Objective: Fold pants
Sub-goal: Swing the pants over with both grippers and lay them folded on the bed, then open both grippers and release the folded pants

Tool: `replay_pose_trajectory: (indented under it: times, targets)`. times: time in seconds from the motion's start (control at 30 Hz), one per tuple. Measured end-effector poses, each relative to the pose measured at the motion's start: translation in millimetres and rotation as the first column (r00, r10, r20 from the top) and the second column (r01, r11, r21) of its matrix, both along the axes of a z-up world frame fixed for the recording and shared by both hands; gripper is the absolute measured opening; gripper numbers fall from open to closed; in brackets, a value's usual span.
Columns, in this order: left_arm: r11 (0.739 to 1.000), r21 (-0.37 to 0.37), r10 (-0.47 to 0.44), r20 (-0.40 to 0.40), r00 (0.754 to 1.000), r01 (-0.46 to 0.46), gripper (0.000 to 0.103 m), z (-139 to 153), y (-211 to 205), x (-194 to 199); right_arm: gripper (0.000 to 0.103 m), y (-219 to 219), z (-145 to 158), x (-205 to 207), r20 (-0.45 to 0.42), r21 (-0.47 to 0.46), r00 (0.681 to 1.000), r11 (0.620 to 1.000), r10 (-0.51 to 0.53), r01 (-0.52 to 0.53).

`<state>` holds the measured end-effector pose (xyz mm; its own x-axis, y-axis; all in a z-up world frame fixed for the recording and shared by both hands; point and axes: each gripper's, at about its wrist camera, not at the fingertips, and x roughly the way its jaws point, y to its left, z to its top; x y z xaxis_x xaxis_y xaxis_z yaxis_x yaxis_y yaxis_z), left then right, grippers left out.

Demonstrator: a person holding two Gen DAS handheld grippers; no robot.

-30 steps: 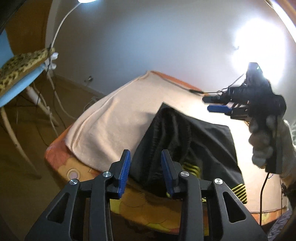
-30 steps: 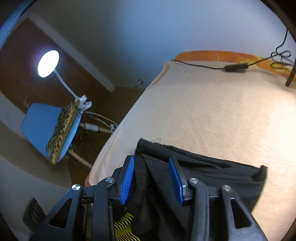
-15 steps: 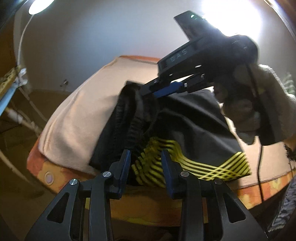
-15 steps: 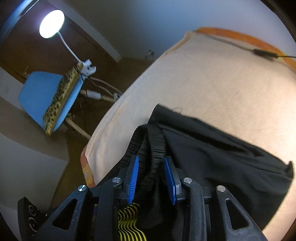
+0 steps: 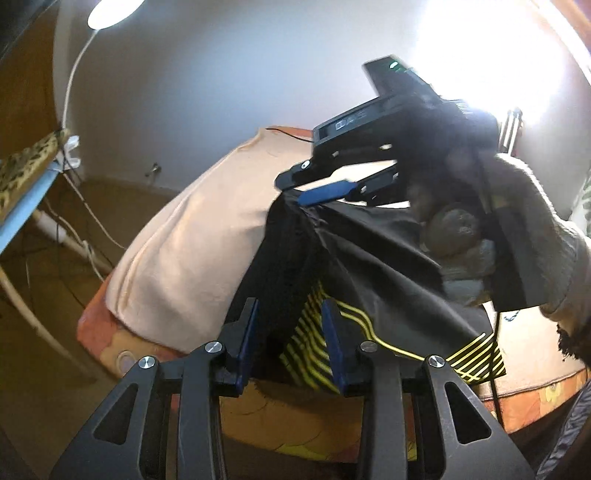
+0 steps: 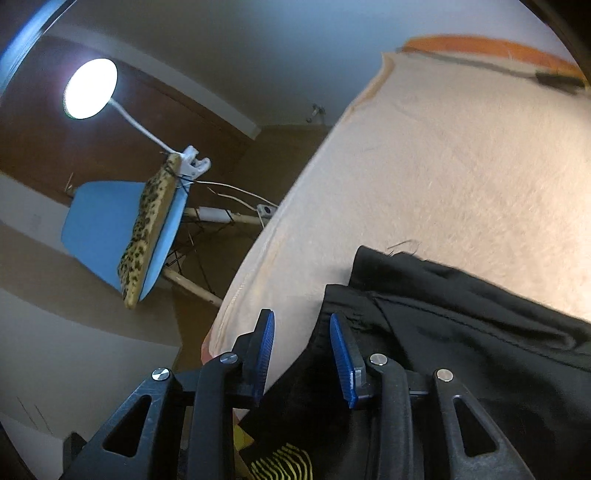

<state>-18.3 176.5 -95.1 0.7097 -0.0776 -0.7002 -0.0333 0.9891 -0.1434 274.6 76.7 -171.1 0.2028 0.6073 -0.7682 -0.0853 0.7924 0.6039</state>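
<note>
Left wrist view: sits behind the left gripper (image 5: pixel 290 341), looks forward and down from the bed's (image 5: pixel 192 236) near corner, close over the pants (image 5: pixel 369 266); the right gripper (image 5: pixel 325 188) shows at upper right. Right wrist view: sits behind the right gripper (image 6: pixel 301 354), angled down, very near the pants (image 6: pixel 461 332). Shared: pants, bed (image 6: pixel 461 166), lamp (image 5: pixel 114 11) (image 6: pixel 90 88), chair (image 5: pixel 26 192) (image 6: pixel 107 221).

A: Lighting? Round lamp (image 5: pixel 114 11) top left, blown out; huge white glare top right in the left wrist view.
B: Right wrist view: same lamp (image 6: pixel 90 88) glows, room behind dim and brown.
A: Blur?
B: Motion smear on the right gripper (image 5: pixel 314 184); fisheye bends the edges, dark corners.
</note>
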Motion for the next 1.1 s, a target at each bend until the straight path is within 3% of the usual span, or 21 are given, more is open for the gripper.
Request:
replay_pose_trajectory:
  times: [0.13, 0.23, 0.37, 0.57, 0.83, 0.93, 1.1]
  targets:
    - [1.0, 0.012, 0.0, -0.039, 0.999, 0.001, 0.033, -10, -1, 9, 0.035, -29, 27, -23, 0.105, -0.061, 0.994, 0.998, 0.018, -0.012]
    - [0.999, 0.022, 0.027, -0.079, 0.996, -0.026, 0.033, -25, 8, 18, 0.035, -51, 32, -35, 0.116, -0.098, 0.993, 0.995, 0.025, -0.014]
    - [0.991, -0.097, 0.083, -0.119, 0.989, -0.095, 0.036, -39, 35, 20, 0.035, -78, 24, -43, 0.111, -0.172, 0.994, 0.985, 0.011, 0.008]
    - [0.993, -0.057, 0.095, -0.108, 0.99, -0.101, 0.036, -39, 40, 22, 0.031, -112, 4, -41, 0.12, -0.324, 0.992, 0.943, -0.044, 0.081]
    - [0.983, -0.035, 0.176, -0.08, 0.981, -0.18, 0.036, -24, 53, 23, 0.035, -152, 30, -71, 0.169, -0.308, 0.979, 0.937, -0.115, 0.164]
    - [0.982, -0.072, 0.172, -0.027, 0.985, -0.174, 0.036, -10, 55, 25, 0.044, -157, 37, -85, 0.189, -0.314, 0.975, 0.934, -0.116, 0.172]
    - [0.979, -0.186, 0.081, 0.004, 0.997, -0.079, 0.039, 6, 47, 50, 0.048, -165, 29, -93, 0.179, -0.313, 0.974, 0.93, -0.141, 0.192]
